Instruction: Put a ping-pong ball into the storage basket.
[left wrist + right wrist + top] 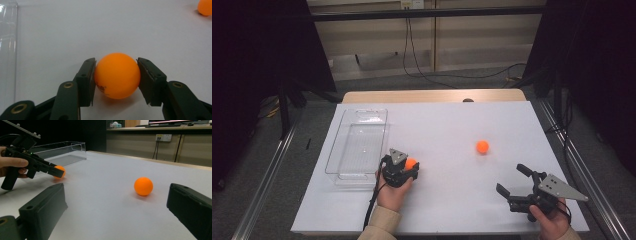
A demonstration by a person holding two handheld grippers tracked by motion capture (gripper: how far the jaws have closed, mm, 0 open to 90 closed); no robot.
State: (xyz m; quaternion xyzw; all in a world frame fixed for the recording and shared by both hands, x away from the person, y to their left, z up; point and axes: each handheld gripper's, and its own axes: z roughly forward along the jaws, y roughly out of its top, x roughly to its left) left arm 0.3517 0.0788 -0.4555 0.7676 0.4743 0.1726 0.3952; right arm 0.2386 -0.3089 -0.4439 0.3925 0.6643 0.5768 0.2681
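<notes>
My left gripper (412,165) is shut on an orange ball (411,162) that rests on the white table, just right of the clear tray. In the left gripper view both pads press the sides of this ball (117,75). A second orange ball (482,146) lies loose on the table farther right and a little farther back. My right gripper (510,178) is held low near the front right corner, open, with nothing between its jaws. In the right gripper view the loose ball (143,186) lies ahead of the wide-apart jaws, a little to the right.
A clear plastic tray (333,150) stands on the left part of the table, with nothing in it. A white sheet (447,120) covers the tabletop. Cables run across the floor beyond the far edge, with dark curtains at both sides.
</notes>
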